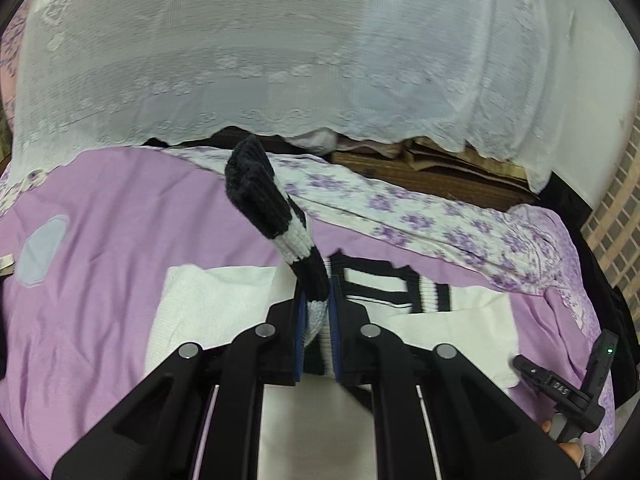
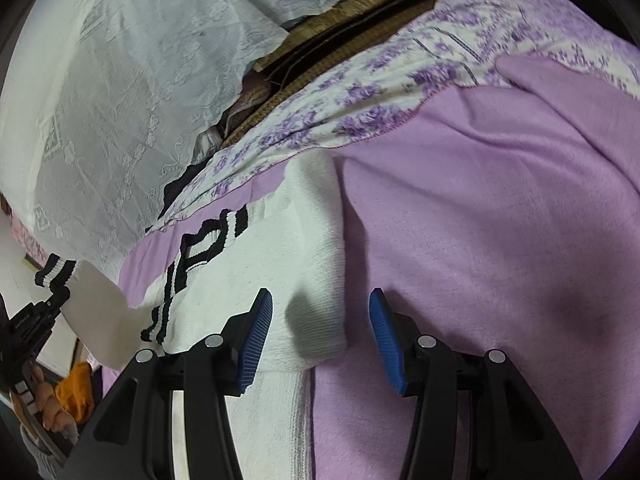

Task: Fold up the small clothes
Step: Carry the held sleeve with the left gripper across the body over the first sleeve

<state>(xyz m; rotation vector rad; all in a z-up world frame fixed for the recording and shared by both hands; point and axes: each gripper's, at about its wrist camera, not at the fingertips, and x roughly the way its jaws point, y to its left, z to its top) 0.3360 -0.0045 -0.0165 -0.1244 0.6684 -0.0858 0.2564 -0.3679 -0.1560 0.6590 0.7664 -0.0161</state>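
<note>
A white knit sweater (image 1: 216, 304) with a black-striped neckline (image 1: 384, 284) lies flat on a purple sheet (image 1: 100, 280). My left gripper (image 1: 316, 316) is shut on the sweater's black-and-white striped cuff (image 1: 260, 200), which sticks up past the fingertips, lifted off the bed. In the right wrist view the same sweater (image 2: 272, 264) runs from the lower middle up to the left. My right gripper (image 2: 320, 300) hovers open over its right edge, and the blue pads (image 2: 256, 336) touch nothing. At that view's left edge the left gripper (image 2: 36, 320) holds the cuff (image 2: 56, 270) up.
A floral purple-and-white blanket edge (image 1: 420, 216) crosses behind the sweater. Beyond it hangs a white lace cloth (image 1: 280, 60) over a dark wooden frame (image 1: 420, 176). A tiled wall (image 1: 616, 224) stands at the right. A person's hand (image 2: 48, 400) grips the left tool.
</note>
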